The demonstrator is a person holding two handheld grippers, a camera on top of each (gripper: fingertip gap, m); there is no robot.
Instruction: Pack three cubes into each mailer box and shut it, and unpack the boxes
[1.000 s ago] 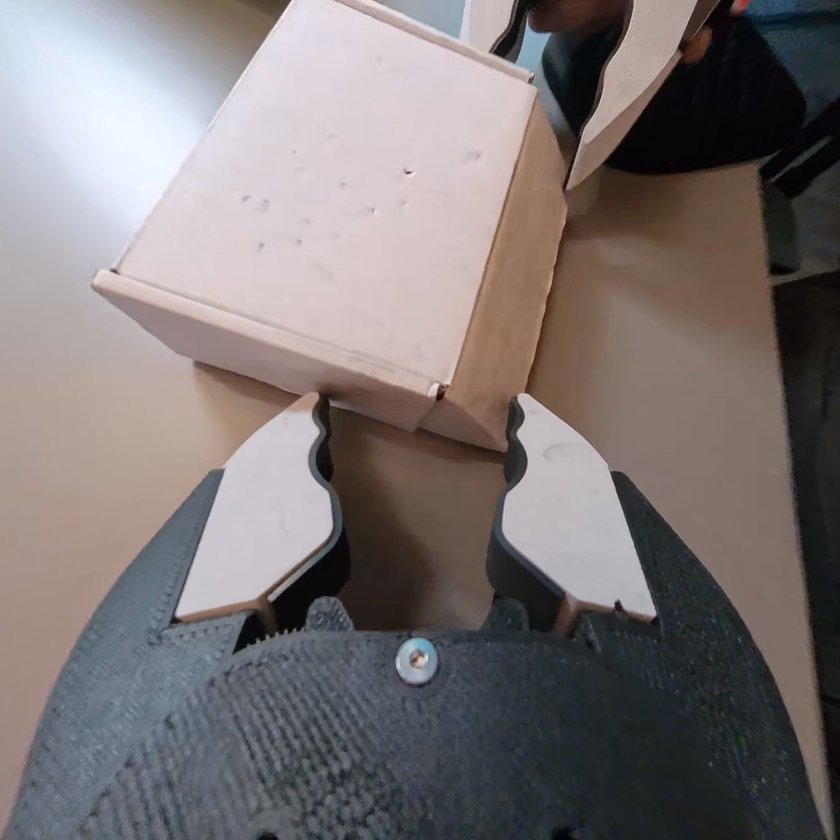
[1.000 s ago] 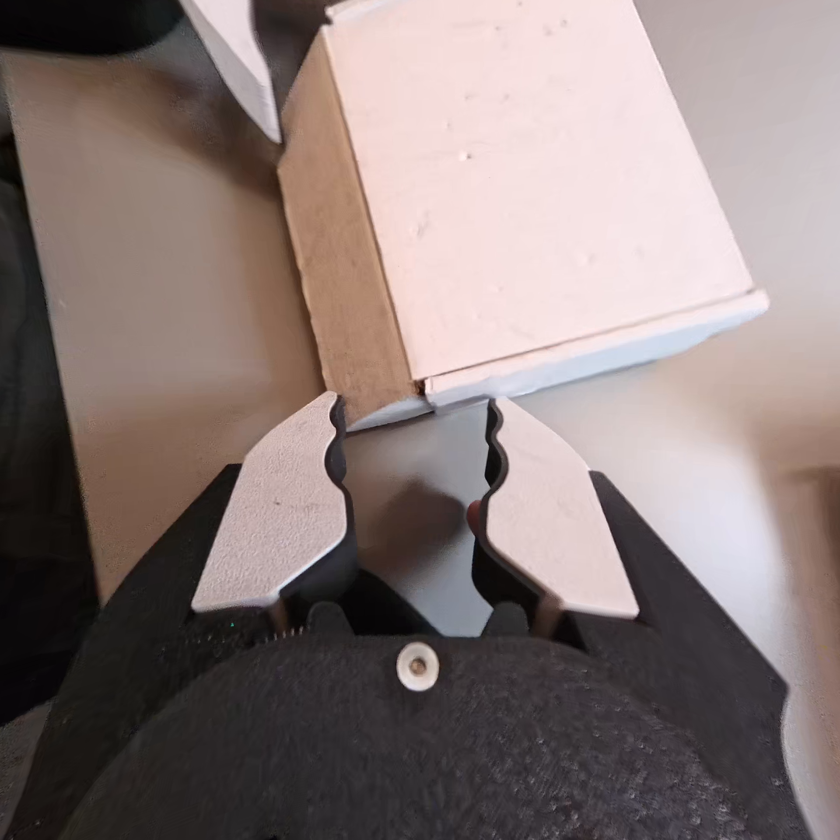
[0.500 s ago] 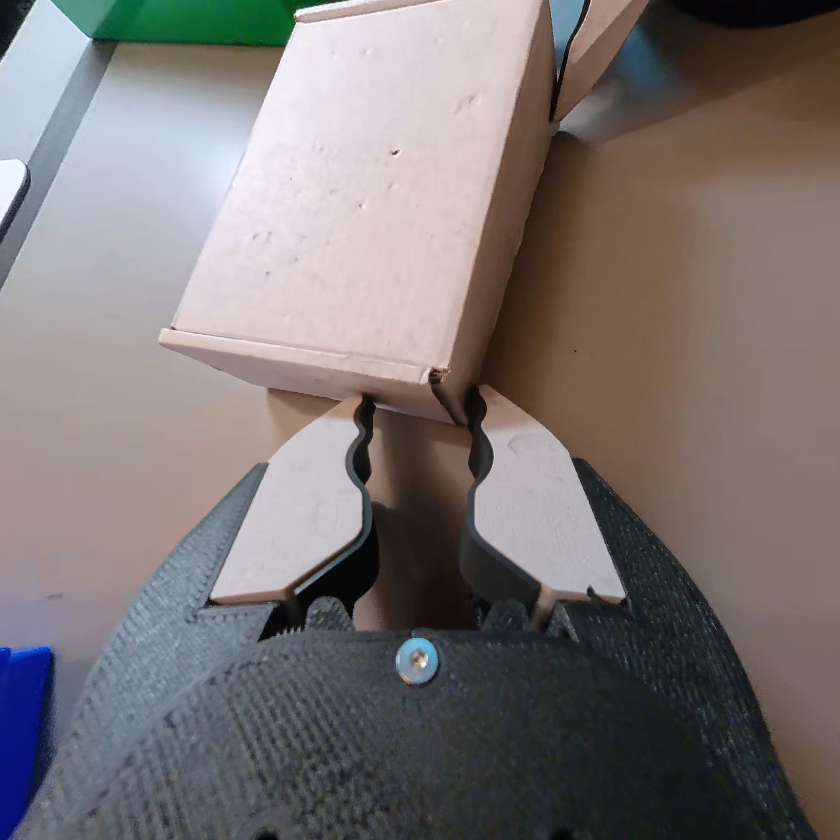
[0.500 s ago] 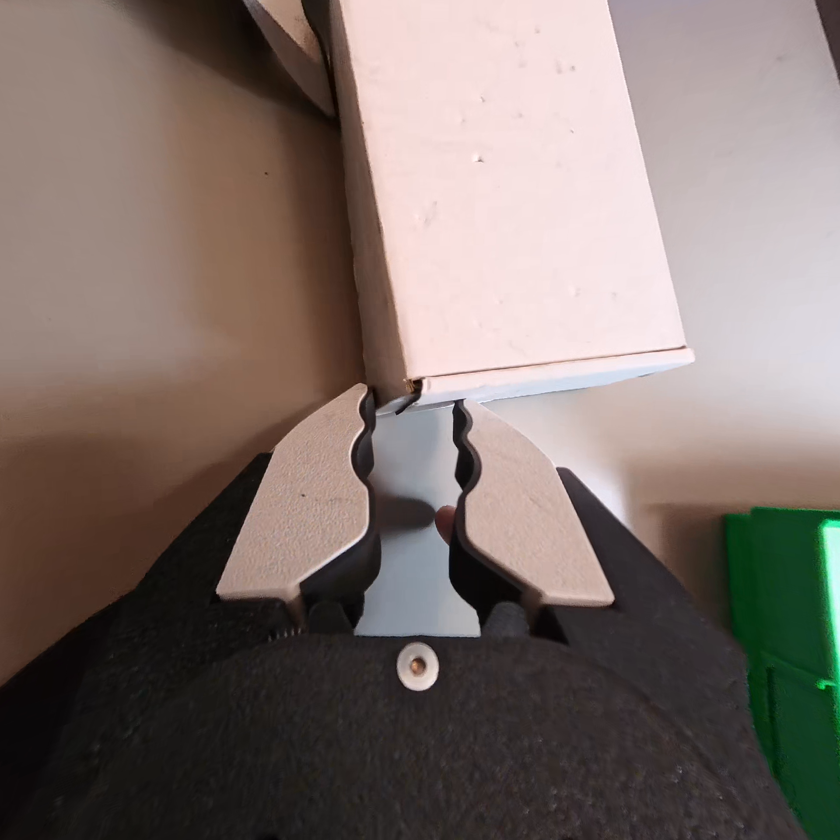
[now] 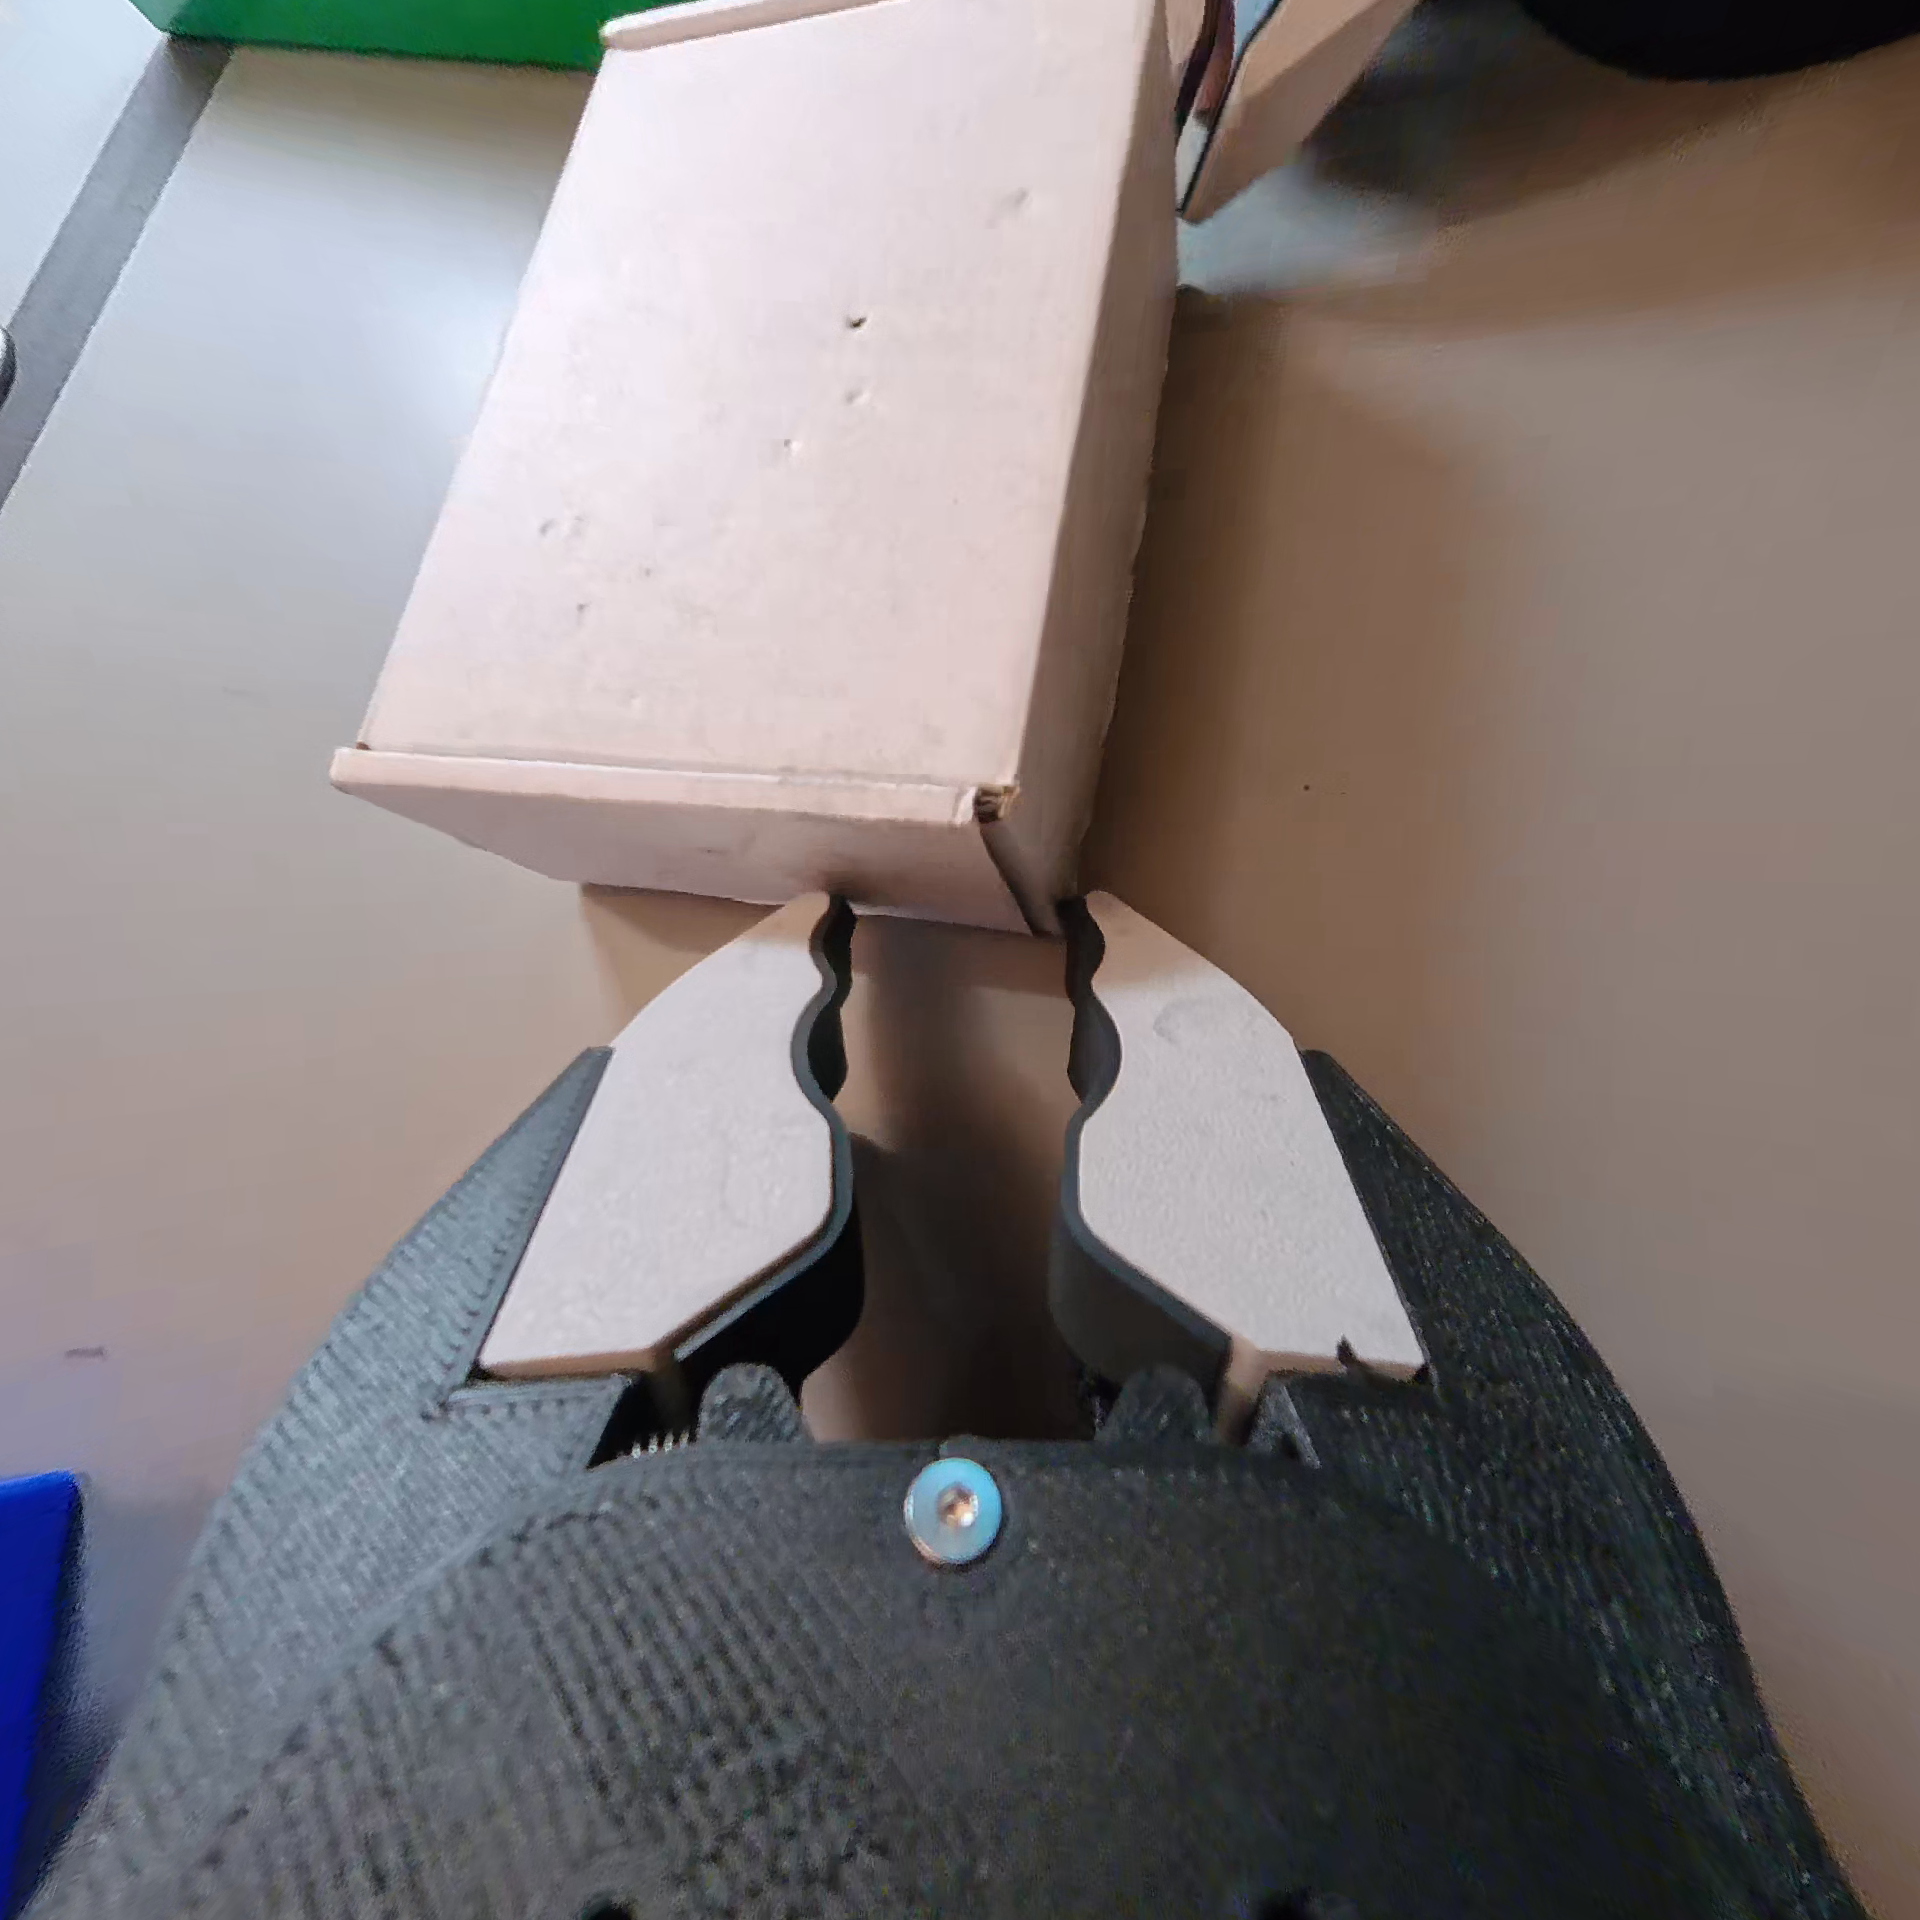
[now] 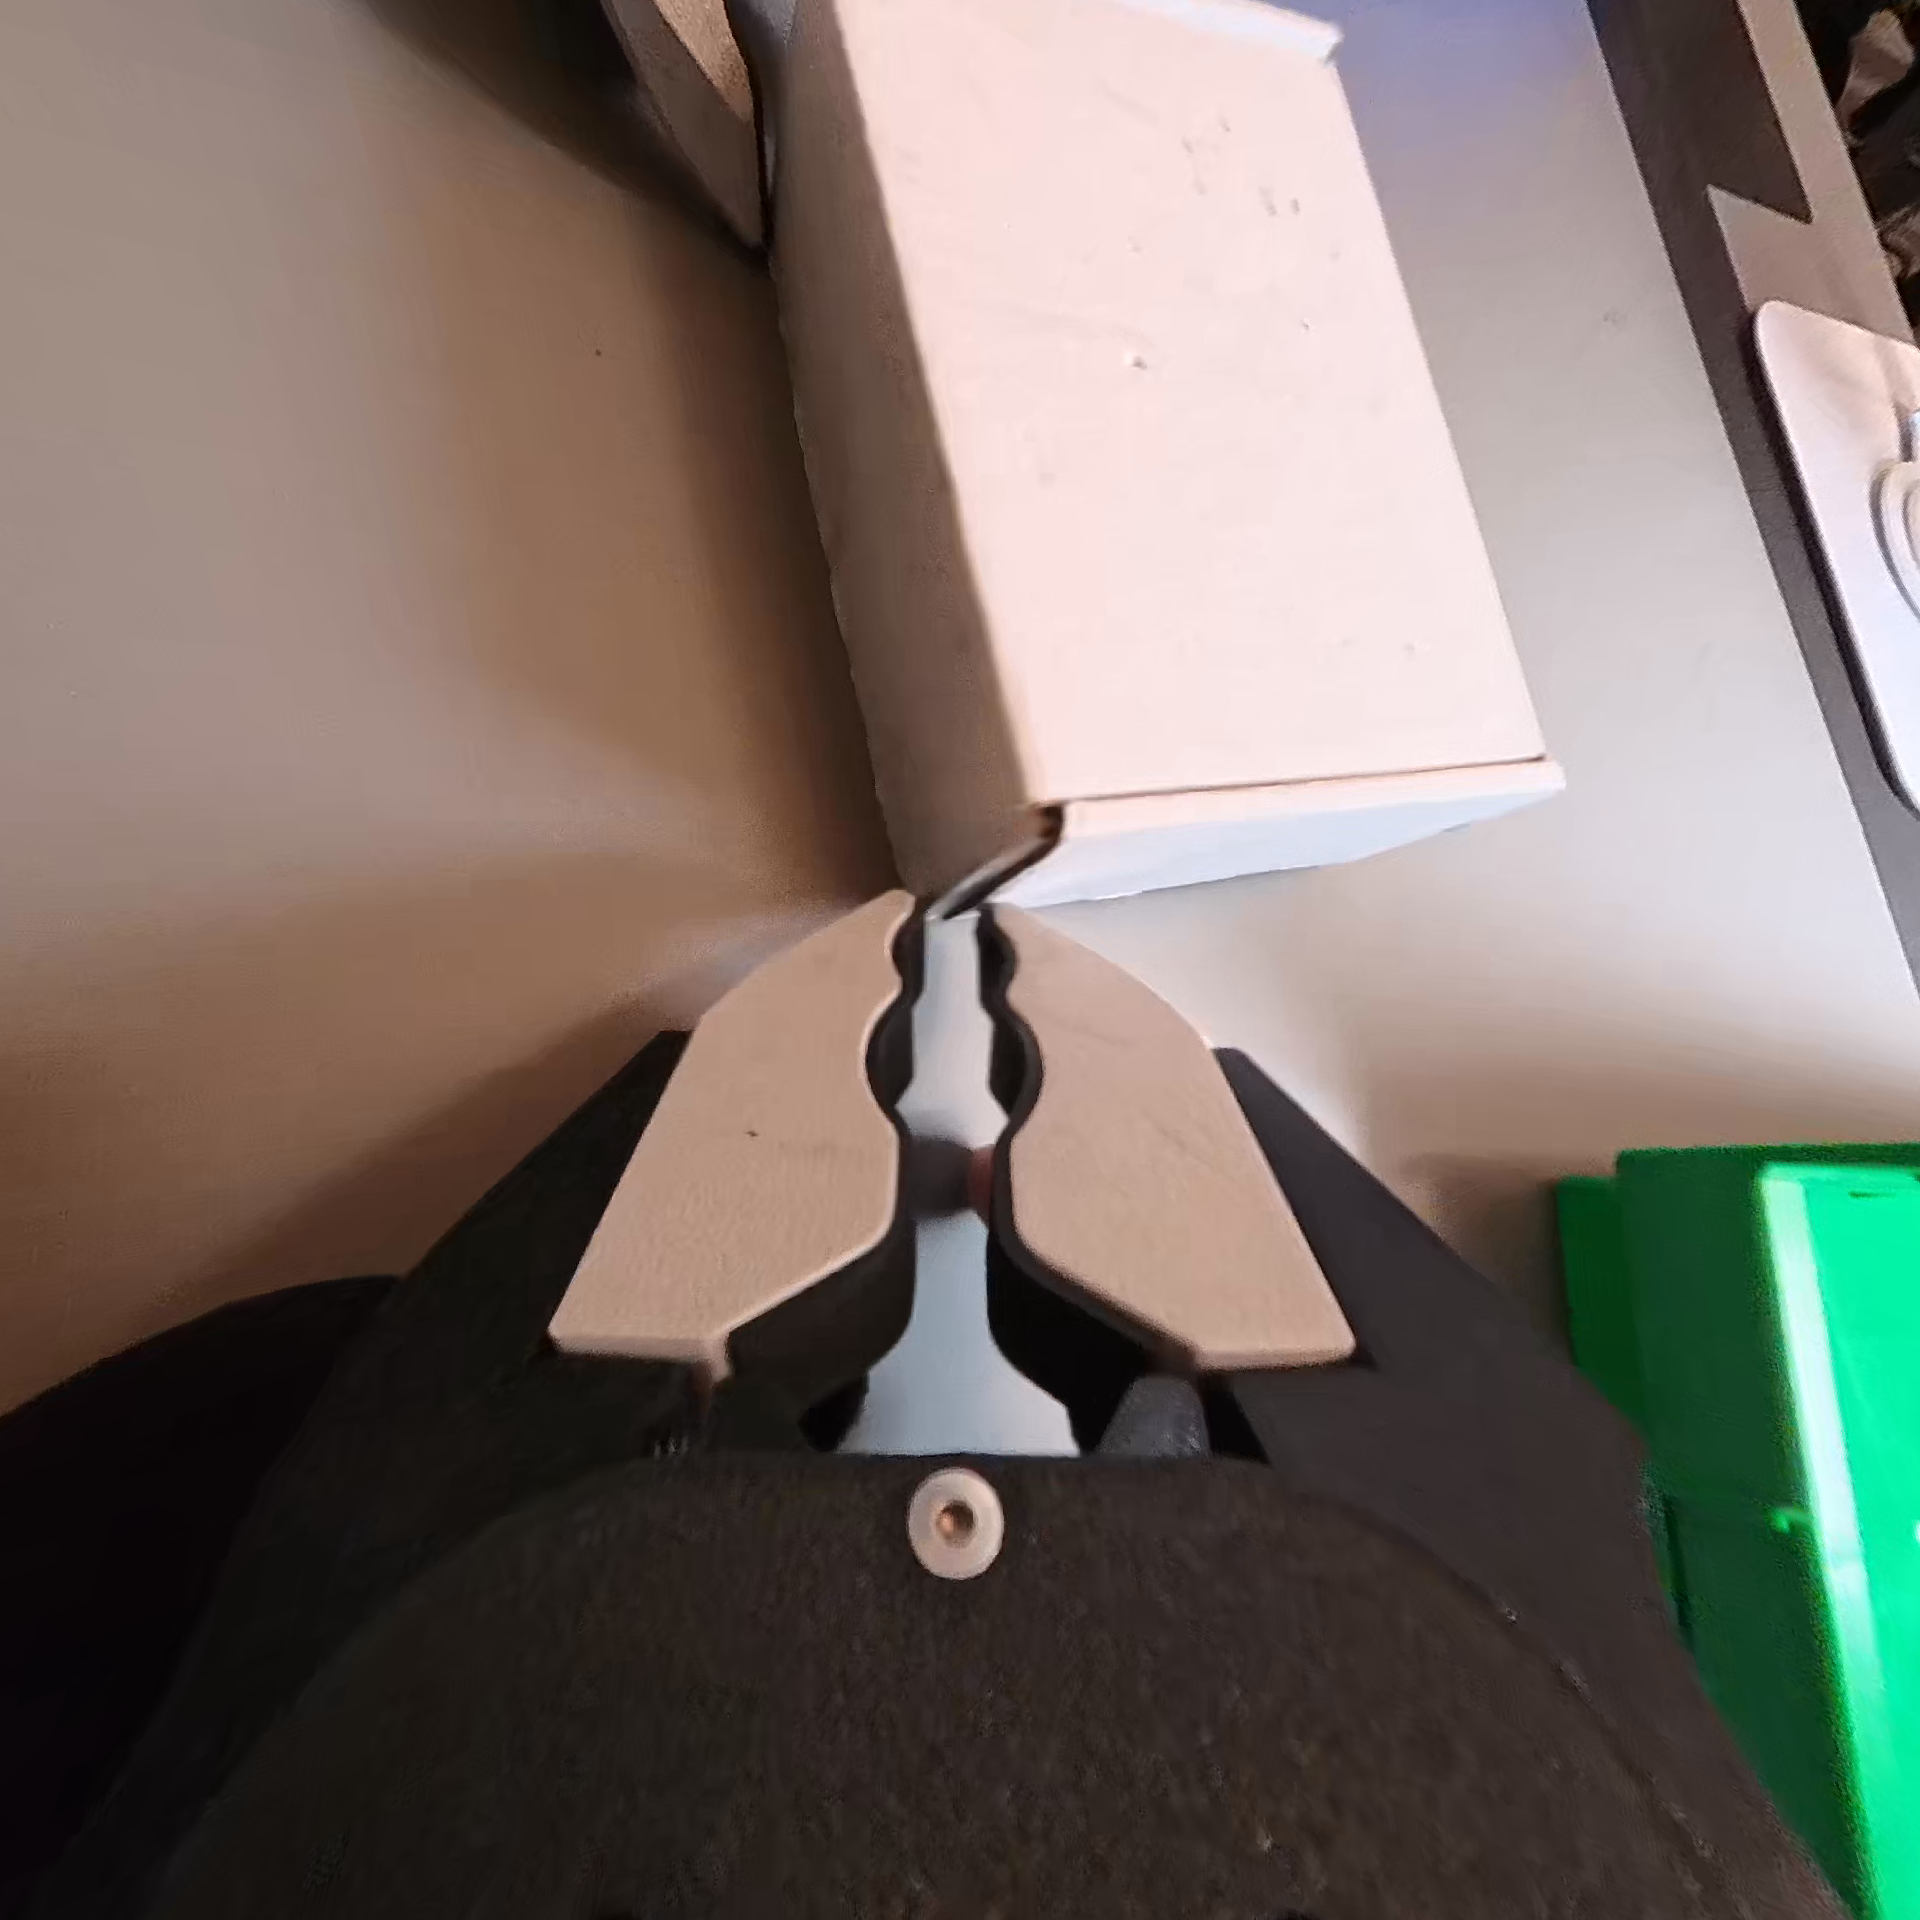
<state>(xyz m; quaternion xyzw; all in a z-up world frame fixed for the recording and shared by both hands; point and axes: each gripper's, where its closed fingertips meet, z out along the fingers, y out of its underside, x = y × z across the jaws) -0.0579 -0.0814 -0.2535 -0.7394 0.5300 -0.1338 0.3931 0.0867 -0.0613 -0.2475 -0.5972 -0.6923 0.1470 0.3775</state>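
**Step in hand.** Handling one closed mailer box [image 5: 790, 436], lying flat on the tan table [image 5: 1507, 935] with its lid down and its front wall tucked. Approaching from opposite ends: presenting the left gripper [image 5: 951, 914] to one end wall, close to a lower corner, and the right gripper [image 6: 948, 914] to a corner of the far end. Judging by the shut lid, either finishing the closing step or starting to unpack; impossible to say which from these views. Not showing any cubes, presumably because of the closed lid.

**Gripper state.**
- Left: standing released, jaws spread with bare table showing between them, tips touching or just short of the box wall, grasping nothing.
- Right: standing drawn in to a slim gap, with the thin edge of a corner flap [image 6: 971, 891] lying at the tips. Not possible to tell whether pinching that flap or merely resting beside it.

**Next move.** For unpacking: steadying the box with the left tips while catching the flap edge and lifting the front wall free. Taking care not to slide the light box along the table or crease the cardboard.

**Markings.** Finding no brand, label or legible writing on the box; showing only small dents on the lid. Likewise reading nothing on the green container [image 6: 1766, 1455], the blue object [image 5: 36, 1662] or the white pad [image 6: 1849, 499] at the table's edge.
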